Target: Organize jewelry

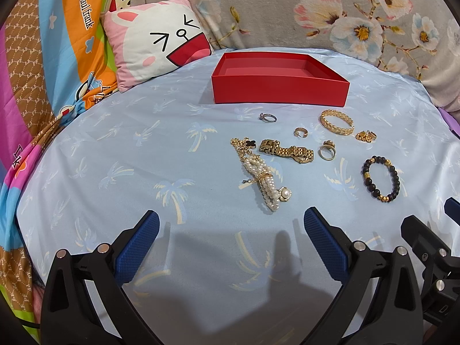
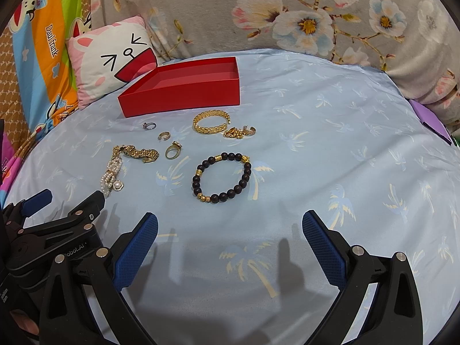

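Gold, pearl and dark wooden beads lie scattered on a pale blue bedsheet (image 1: pixel 115 172) printed with palm trees, none of it yet sorted. A black bead bracelet (image 2: pixel 222 177) sits nearest the right tool (image 2: pixel 230 233), at its twelve o'clock; a pearl strand (image 1: pixel 263 176), a gold watch band (image 1: pixel 286 151), a gold bangle (image 1: pixel 337 122), a tangle of gold chain (image 1: pixel 365 136) and three rings (image 1: pixel 327 151) spread beyond it. The red box (image 1: pixel 280 79), open and apparently empty, waits at twelve o'clock from the left tool (image 1: pixel 231 227), just past the jewelry. Judging by that, the organizing has not begun: every visible piece is outside the box. Both tools hover low over the sheet with fingers spread wide, holding nothing. The surface is a bed; a cartoon-face cushion (image 1: pixel 155 40) rests at ten o'clock of the box, a striped cartoon blanket (image 1: pixel 51 57) lies farther left, and grey floral fabric (image 1: pixel 359 14) rises behind.
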